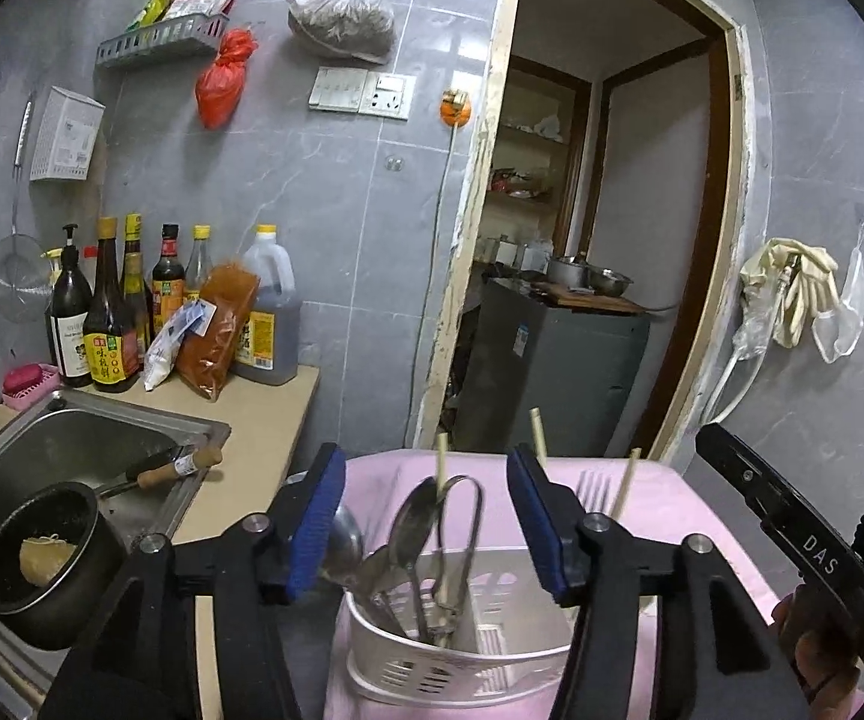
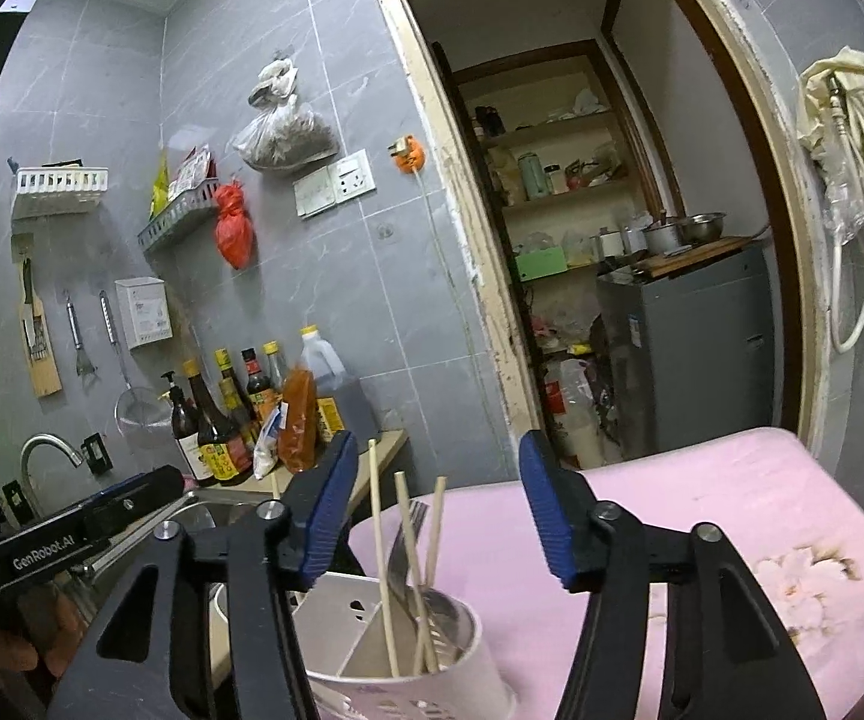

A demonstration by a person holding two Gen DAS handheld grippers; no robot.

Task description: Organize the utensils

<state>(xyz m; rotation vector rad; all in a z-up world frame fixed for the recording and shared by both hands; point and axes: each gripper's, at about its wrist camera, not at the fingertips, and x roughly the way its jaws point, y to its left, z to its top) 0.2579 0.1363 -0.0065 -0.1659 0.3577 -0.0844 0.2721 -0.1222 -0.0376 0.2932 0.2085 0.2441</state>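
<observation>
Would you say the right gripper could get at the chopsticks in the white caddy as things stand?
Probably yes. The right gripper is open and empty, and the chopsticks stand tall out of the white caddy just below it, though a fork crowds them.

The white plastic holder (image 1: 432, 666) at lower centre has slotted, matt walls. The spoons (image 1: 411, 531) in it are shiny metal, the chopsticks (image 2: 381, 564) pale bare wood. The pink cloth (image 2: 702, 534) beneath looks soft and matt. At lower left the steel sink (image 1: 72, 438) is dull-brushed. Grey wall tiles (image 1: 324, 192) are smooth and slightly glossy.
</observation>
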